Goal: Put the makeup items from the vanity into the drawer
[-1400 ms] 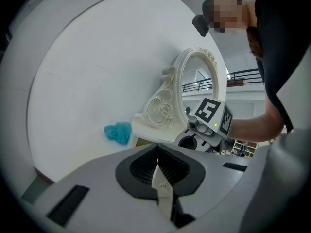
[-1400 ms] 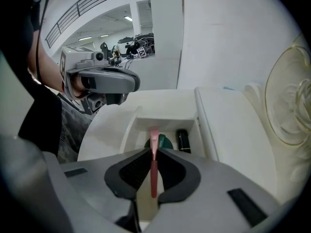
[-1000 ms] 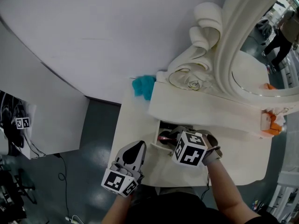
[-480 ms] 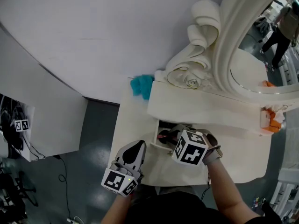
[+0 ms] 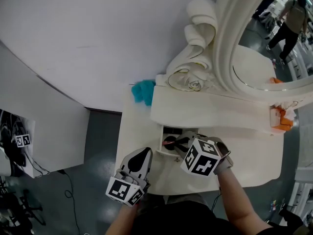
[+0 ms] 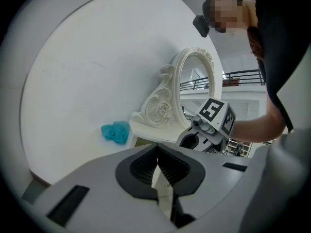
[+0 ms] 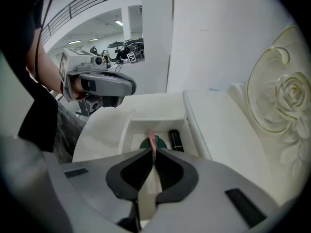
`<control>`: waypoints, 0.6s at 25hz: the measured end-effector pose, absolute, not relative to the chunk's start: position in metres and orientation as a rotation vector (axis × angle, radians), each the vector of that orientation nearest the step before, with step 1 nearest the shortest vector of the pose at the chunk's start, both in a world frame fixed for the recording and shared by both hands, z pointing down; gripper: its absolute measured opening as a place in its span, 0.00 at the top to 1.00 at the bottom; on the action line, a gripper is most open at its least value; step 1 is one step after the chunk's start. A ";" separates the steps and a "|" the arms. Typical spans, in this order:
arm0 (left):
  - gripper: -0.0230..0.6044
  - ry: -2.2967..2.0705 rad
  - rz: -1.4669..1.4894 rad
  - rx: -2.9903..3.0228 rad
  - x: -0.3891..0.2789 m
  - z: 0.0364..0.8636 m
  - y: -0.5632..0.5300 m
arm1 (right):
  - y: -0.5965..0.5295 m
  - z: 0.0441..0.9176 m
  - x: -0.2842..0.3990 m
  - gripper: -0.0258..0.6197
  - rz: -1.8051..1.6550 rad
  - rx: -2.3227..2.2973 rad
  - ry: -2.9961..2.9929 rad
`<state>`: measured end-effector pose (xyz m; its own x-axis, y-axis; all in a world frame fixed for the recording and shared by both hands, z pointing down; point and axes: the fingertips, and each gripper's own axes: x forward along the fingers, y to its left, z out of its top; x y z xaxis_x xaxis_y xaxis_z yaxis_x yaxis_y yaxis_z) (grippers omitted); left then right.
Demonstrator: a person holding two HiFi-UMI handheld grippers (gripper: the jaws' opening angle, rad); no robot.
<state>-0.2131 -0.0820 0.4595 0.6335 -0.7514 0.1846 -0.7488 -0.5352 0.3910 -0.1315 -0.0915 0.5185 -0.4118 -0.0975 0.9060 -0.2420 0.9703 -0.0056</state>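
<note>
The right gripper (image 7: 153,152) has just been closing its ribbed black jaws, and they now pinch a thin pink stick (image 7: 152,141). The stick's long axis points away into the open white drawer (image 7: 127,130), over a round green disc (image 7: 145,143) beside a glossy black tube (image 7: 175,140). The left gripper (image 6: 157,165) has its jaws together and empty.

The left gripper (image 5: 142,154) sits at the lower left-centre of the head view, held roughly level, its jaws pressed together with nothing between them. Its marker cube (image 5: 125,190) is the part nearest the body. The right gripper (image 5: 179,142), at lower centre, tips steeply downward. Its jaws have just been closing and pinch a slim pink stick (image 7: 152,141) at their tips. The right forearm (image 5: 235,195) comes up bare from the bottom edge, with the hand (image 5: 222,155) behind that gripper's cube
</note>
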 end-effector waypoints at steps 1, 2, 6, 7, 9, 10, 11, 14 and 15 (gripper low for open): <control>0.94 -1.173 -0.008 2.429 -0.211 0.459 -0.083 | -0.092 0.516 -0.131 0.91 0.160 0.263 -2.005; 0.94 -1.162 -0.008 2.437 -0.210 0.458 -0.083 | -0.092 0.514 -0.130 0.91 0.160 0.284 -2.014; 0.94 -1.111 -0.017 2.474 -0.202 0.452 -0.085 | -0.093 0.506 -0.124 0.93 0.172 0.373 -2.037; 0.94 -1.095 -0.020 2.485 -0.200 0.450 -0.086 | -0.093 0.504 -0.121 0.93 0.177 0.392 -2.040; 0.94 -1.061 -0.023 2.507 -0.193 0.446 -0.087 | -0.092 0.501 -0.116 0.93 0.193 0.431 -2.050; 0.94 -1.043 -0.022 2.518 -0.190 0.445 -0.088 | -0.091 0.499 -0.113 0.93 0.202 0.452 -2.057; 0.94 -1.025 -0.021 2.528 -0.186 0.444 -0.089 | -0.090 0.497 -0.111 0.93 0.212 0.472 -2.066; 0.94 -0.972 -0.013 2.554 -0.175 0.442 -0.091 | -0.088 0.490 -0.106 0.93 0.237 0.521 -2.097; 0.94 -0.953 -0.009 2.561 -0.171 0.441 -0.091 | -0.086 0.489 -0.105 0.93 0.245 0.535 -2.106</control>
